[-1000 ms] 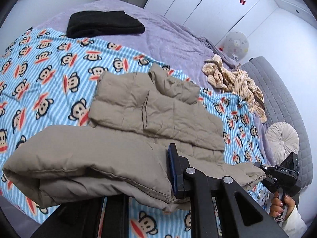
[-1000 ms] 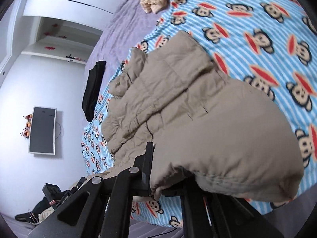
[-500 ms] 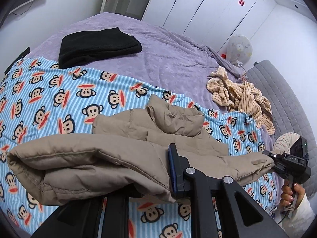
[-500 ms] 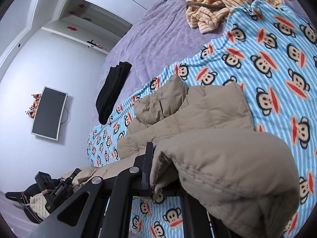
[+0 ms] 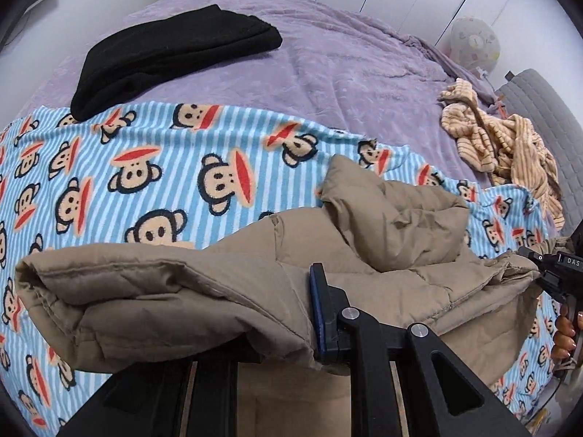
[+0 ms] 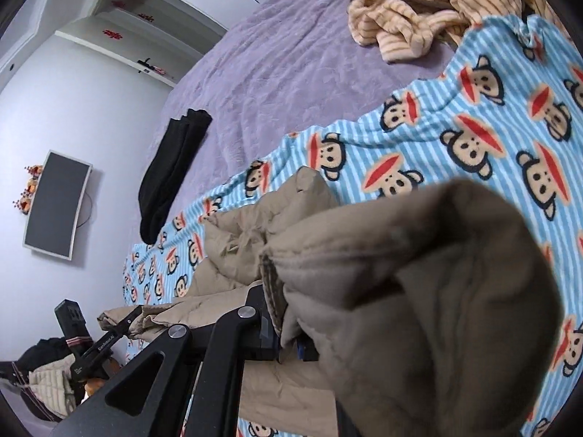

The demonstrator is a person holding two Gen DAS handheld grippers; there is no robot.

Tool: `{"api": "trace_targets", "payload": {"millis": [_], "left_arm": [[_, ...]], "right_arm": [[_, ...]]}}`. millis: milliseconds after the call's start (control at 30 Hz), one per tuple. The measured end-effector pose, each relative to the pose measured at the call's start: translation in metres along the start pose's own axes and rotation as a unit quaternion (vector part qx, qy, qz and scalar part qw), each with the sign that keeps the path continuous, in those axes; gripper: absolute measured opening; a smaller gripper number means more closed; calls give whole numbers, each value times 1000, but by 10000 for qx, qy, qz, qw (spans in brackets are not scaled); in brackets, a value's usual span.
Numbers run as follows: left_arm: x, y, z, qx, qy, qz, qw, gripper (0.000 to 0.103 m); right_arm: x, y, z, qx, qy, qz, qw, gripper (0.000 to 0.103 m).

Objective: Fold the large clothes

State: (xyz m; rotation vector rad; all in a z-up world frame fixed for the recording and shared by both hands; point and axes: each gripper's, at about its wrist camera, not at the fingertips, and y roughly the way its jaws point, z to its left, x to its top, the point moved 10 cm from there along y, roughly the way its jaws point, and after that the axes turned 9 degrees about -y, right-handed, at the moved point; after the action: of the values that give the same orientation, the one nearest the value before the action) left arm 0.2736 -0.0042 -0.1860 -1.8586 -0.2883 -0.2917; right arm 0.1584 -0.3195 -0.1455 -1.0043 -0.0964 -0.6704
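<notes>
A tan puffer jacket (image 5: pixel 382 240) lies partly on the blue monkey-print blanket (image 5: pixel 145 167), its collar bunched at the far side. My left gripper (image 5: pixel 291 324) is shut on the jacket's near left edge and holds it lifted; the fabric drapes over the fingers. My right gripper (image 6: pixel 291 331) is shut on the jacket's (image 6: pixel 419 273) other near edge, with thick folds hanging over it. The right gripper also shows in the left wrist view (image 5: pixel 557 273), and the left gripper shows in the right wrist view (image 6: pixel 120 331), both clamping the same hem.
A folded black garment (image 5: pixel 171 54) lies on the purple bedspread (image 5: pixel 346 62) at the far left. A crumpled tan striped garment (image 5: pixel 503 138) lies at the far right. A grey headboard (image 5: pixel 554 116) and white wardrobes stand behind. A wall TV (image 6: pixel 54 204) hangs left.
Both grippers have lifted the jacket's near hem and carried it forward toward the collar. The cameras have tilted up, so more purple bedspread shows.
</notes>
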Motion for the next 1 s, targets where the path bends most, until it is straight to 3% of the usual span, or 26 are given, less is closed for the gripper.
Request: {"api": "trace_targets", "payload": {"millis": [133,267,467,533,567,600,633,667,700,733,767,833,867,900,933,967,1000], "left_arm": [[0,56,8,42,-158,30,9999,20],[-2,86,8,181,-66,-105,9998,20],[-5,77,-1,407,377,-343,9979,23],[-5,61,-1,338,410,-461,9975,39],[-4,51,-1,350,432,-532,9970,71],[-3,40,0,438,454,-654,9959,98],[-2,25,1,502,508,-854,9938,101],[0,13,1,510,571,-982,9922,101],[1,3,1,546,607,-1063,9910,101],[2,-6,1,577,604,-1137,9900,101],[4,-12,0,580,571,-1194,9895,101],[3,-14,-9,359,559,-1095,9918,100],[2,-13,-13,215,597,-1005,9929,87],[0,-4,-19,159,665,-899,9936,73],[-1,9,-25,191,726,-794,9940,68],[-2,18,-29,212,741,-777,9940,66],[0,33,-32,234,702,-787,9941,66]], "right_arm": [[0,54,-42,243,612,99,9978,7],[-6,95,-74,442,1086,118,9930,7],[-8,113,-80,583,1048,32,9928,7],[-9,110,-79,562,1133,76,9919,7],[-8,106,-78,526,1169,101,9917,8],[-7,101,-75,475,1138,113,9923,12],[-6,95,-70,430,1025,106,9937,17],[-5,88,-64,421,889,82,9951,35],[-4,80,-56,430,719,33,9965,71],[-2,70,-46,462,523,-26,9976,85],[-1,61,-38,467,365,-110,9982,87],[-1,48,-19,436,-23,-164,9989,84],[-3,45,-11,379,-211,-157,9989,67],[-6,46,-4,326,-371,-101,9987,31],[-11,51,2,227,-543,41,9983,15],[-17,62,8,95,-761,220,9968,7],[-22,74,12,-11,-971,352,9947,7]]}}
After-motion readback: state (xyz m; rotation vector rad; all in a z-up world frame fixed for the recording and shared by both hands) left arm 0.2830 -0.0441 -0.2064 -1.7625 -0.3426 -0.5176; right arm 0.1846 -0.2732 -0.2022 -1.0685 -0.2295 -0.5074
